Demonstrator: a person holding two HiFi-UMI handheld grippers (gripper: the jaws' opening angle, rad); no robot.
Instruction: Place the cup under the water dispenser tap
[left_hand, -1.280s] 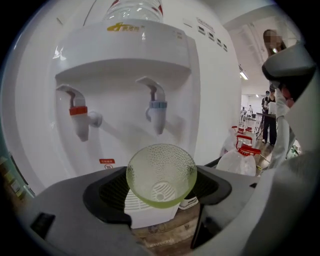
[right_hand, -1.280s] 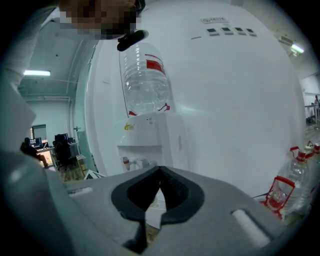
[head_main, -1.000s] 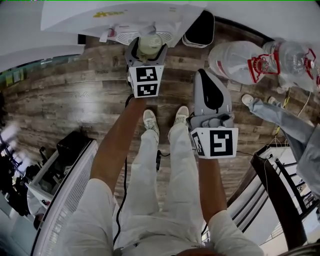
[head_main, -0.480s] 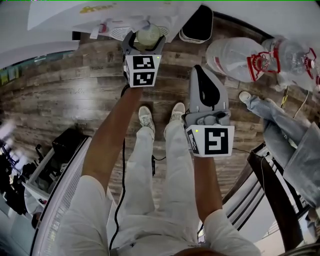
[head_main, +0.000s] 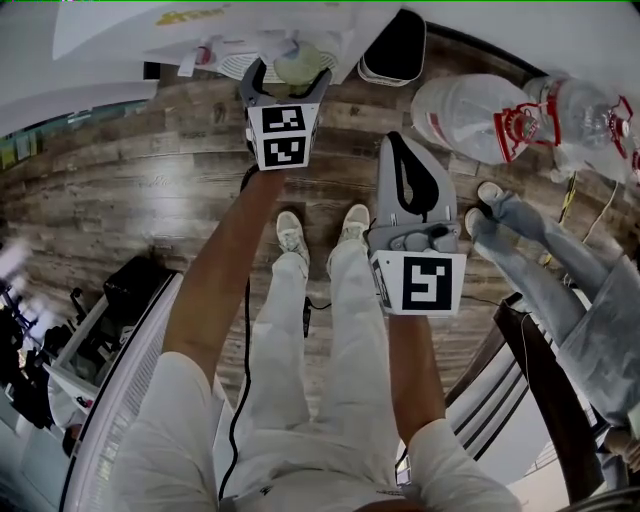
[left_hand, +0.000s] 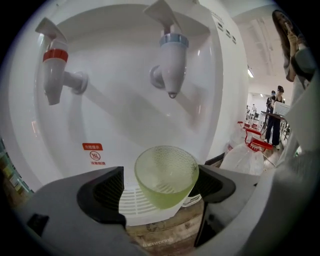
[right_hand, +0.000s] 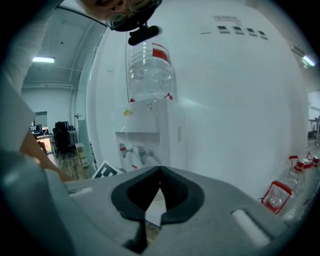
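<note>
Head overhead, gripper views apparently share dispenser

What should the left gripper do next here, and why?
Probably draw the left gripper straight back. Its jaws have just been opening; the pale green textured glass cup stands between them on the white drip tray, below the blue-collared tap, so placing looks done.

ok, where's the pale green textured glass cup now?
Left gripper view, centre: cup sits on the white drip tray below the blue-capped tap, between the left gripper's jaws, which have just been opening.
</note>
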